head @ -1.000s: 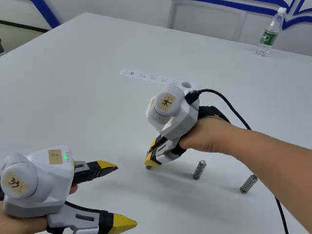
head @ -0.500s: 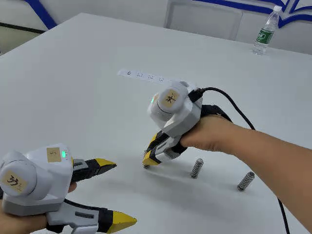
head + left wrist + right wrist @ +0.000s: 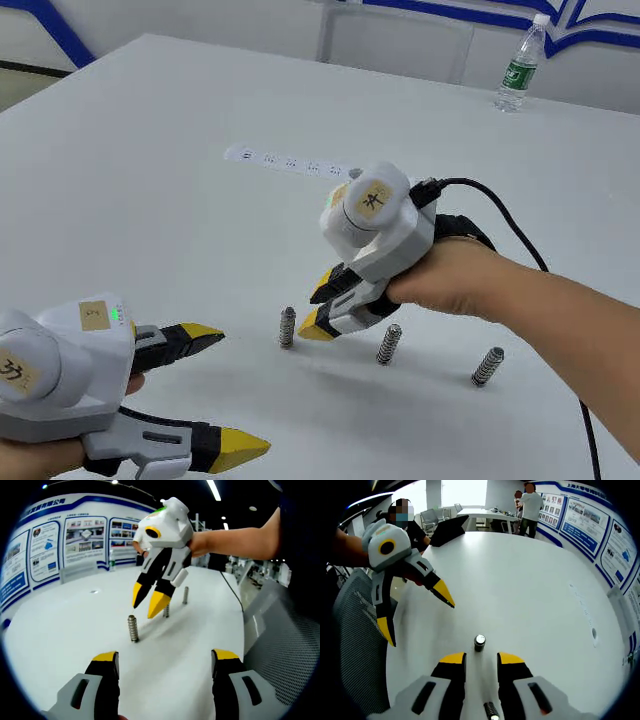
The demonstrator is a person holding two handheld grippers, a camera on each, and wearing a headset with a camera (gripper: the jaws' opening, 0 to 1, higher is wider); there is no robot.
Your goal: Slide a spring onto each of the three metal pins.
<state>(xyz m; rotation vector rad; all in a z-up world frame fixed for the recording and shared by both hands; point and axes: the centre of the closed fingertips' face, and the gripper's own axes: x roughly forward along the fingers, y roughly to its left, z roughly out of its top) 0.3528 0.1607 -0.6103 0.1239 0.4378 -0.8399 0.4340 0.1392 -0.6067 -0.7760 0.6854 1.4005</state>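
Note:
Three small metal springs stand upright on the white table, each on a pin: the left spring (image 3: 287, 326), the middle spring (image 3: 388, 343) and the right spring (image 3: 487, 365). My right gripper (image 3: 320, 306) hovers just right of the left spring, jaws slightly apart and holding nothing. In the right gripper view that left spring (image 3: 479, 642) stands just ahead of the right gripper (image 3: 481, 656). My left gripper (image 3: 235, 390) sits low at the near left, wide open and empty. The left gripper view shows the left gripper (image 3: 165, 656) facing the left spring (image 3: 133, 628) and the right gripper (image 3: 146, 600).
A white power strip (image 3: 290, 161) lies farther back on the table, and a water bottle (image 3: 520, 63) stands at the far right. A black cable (image 3: 505, 222) trails from the right gripper. Mesh chairs and people are beyond the table edge in the gripper views.
My right gripper has lifted off the left spring, opened a little and drawn up and to the right. That spring now stands free. The left gripper has barely moved.

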